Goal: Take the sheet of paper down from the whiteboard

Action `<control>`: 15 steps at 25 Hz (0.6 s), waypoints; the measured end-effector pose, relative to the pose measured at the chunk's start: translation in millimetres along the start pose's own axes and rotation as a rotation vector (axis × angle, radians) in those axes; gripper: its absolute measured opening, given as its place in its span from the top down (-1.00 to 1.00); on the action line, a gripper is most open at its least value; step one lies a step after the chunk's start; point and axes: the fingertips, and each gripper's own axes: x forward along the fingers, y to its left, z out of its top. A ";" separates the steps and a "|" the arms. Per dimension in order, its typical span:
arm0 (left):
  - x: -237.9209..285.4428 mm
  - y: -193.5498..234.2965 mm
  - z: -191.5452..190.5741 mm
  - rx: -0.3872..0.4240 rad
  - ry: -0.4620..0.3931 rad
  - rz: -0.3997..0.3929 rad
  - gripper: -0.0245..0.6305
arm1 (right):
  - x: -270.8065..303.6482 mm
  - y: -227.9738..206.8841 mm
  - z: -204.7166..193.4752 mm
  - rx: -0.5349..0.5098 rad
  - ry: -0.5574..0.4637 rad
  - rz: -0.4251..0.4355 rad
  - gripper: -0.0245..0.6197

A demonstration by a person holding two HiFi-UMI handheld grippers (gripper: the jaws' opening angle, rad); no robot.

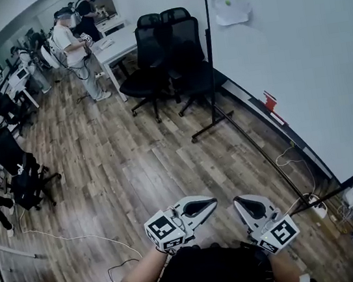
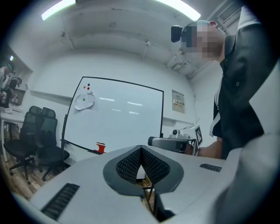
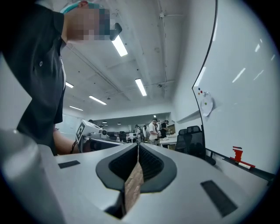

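A crumpled white sheet of paper (image 1: 232,8) hangs high on the whiteboard (image 1: 303,65), far ahead and to the right, under a green magnet, with more coloured magnets above it. Both grippers are held low and close to my body, well apart from the board. My left gripper (image 1: 208,203) is shut with nothing between its pads. My right gripper (image 1: 240,202) is also shut and holds nothing. The left gripper view shows the paper (image 2: 84,102) at the board's (image 2: 122,122) upper left. In the right gripper view the paper (image 3: 205,105) is small, at the board's (image 3: 245,87) far end.
A red object (image 1: 269,101) sits on the board's ledge. Two black office chairs (image 1: 164,57) stand by the board's left end, beside a white desk (image 1: 116,44). People (image 1: 74,47) stand at the back. Cables and a power strip (image 1: 318,206) lie by the board's base.
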 end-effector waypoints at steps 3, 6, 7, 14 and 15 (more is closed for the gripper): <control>3.7 6.9 -1.1 -0.032 -0.034 0.021 0.89 | -1.7 -13.6 -12.2 0.012 0.043 -0.013 0.86; 3.4 4.8 -5.4 -0.058 -0.011 0.011 0.89 | -4.1 -20.5 -18.8 0.025 0.064 -0.032 0.86; 2.5 4.5 -8.7 -0.059 0.003 0.007 0.89 | -4.2 -22.0 -20.9 0.038 0.066 -0.035 0.86; 7.1 40.8 -19.3 -0.095 -0.019 0.009 0.89 | 23.3 -39.6 -31.9 0.036 0.104 -0.041 0.86; 10.9 51.1 -17.5 -0.103 -0.030 0.012 0.89 | 28.9 -45.3 -31.2 0.033 0.104 -0.045 0.86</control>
